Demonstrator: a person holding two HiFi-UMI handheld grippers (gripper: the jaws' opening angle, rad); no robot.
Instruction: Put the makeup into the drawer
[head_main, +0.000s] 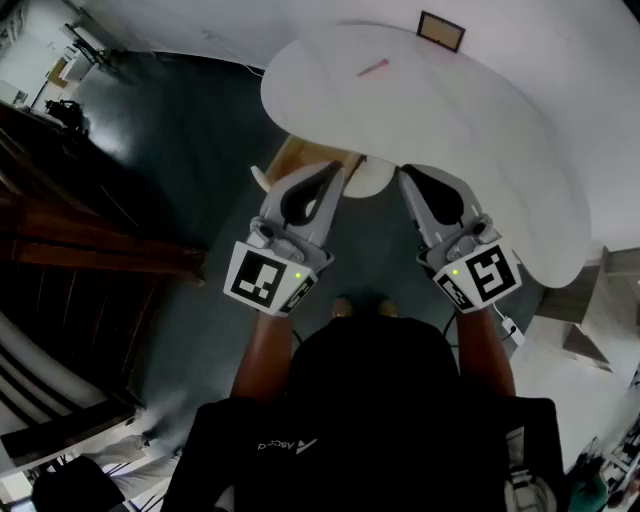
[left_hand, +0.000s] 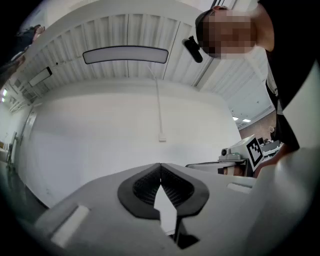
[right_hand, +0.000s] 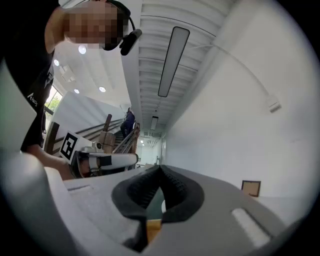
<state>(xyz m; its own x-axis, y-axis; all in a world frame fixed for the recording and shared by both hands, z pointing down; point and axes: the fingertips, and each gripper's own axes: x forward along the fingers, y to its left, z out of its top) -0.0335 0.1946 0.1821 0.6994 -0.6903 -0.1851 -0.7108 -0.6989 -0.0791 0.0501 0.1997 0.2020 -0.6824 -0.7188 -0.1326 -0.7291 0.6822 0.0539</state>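
Observation:
A thin pink makeup item (head_main: 373, 67) lies on the white round table (head_main: 450, 120), far ahead of both grippers. My left gripper (head_main: 335, 172) and right gripper (head_main: 404, 176) are held side by side in front of the person, short of the table's near edge, pointing toward it. In the left gripper view the left gripper (left_hand: 160, 168) has its dark pads together at the tip with nothing between them. The right gripper (right_hand: 160, 170) is likewise shut and empty in its own view. I see no drawer that I can tell apart.
A small brown framed object (head_main: 440, 30) stands at the table's far side and also shows as the framed object (right_hand: 250, 188). A wooden piece (head_main: 300, 155) and a white round part (head_main: 370, 180) sit under the table's near edge. Dark wooden stairs (head_main: 90, 250) lie left.

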